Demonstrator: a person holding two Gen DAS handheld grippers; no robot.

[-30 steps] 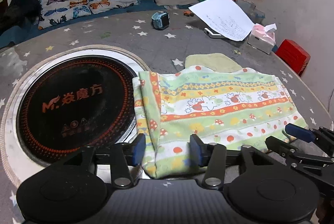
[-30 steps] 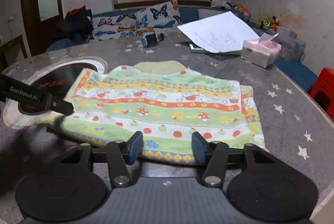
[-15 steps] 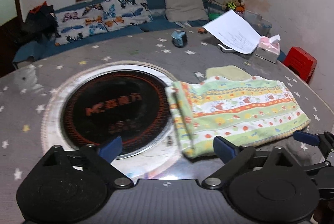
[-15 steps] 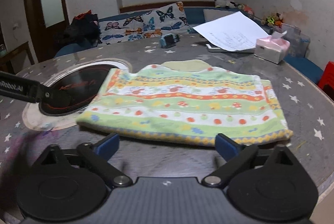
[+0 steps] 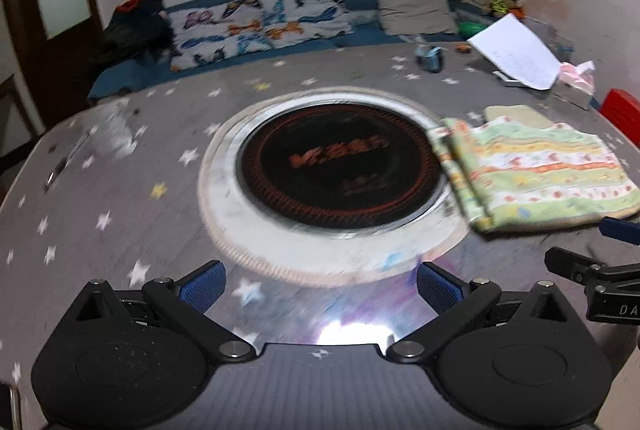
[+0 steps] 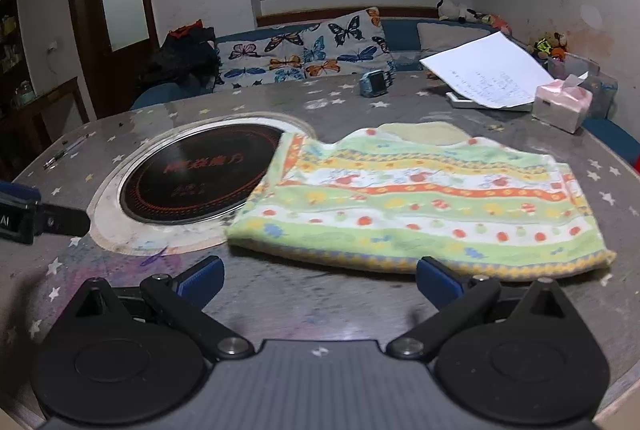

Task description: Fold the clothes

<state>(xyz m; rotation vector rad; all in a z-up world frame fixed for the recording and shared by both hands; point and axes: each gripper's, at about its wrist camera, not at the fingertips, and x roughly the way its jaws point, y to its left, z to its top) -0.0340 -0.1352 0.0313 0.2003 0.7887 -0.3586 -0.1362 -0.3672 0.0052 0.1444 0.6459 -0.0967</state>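
Folded striped garment (image 6: 420, 197) flat on star-dotted table (image 6: 360, 101), one corner over round black hob (image 6: 196, 181). Right gripper (image 6: 320, 280) just opened wide, nothing between jaws.

The folded garment (image 6: 420, 197) at centre right is soft, matt terry-like cloth. The table (image 6: 360, 101) has a grey, glossy covering that mirrors the lamp. At left centre the cooktop (image 6: 192, 177) is smooth black glass in a dull metal ring. The paper sheet (image 6: 488, 69) at upper right looks matt.
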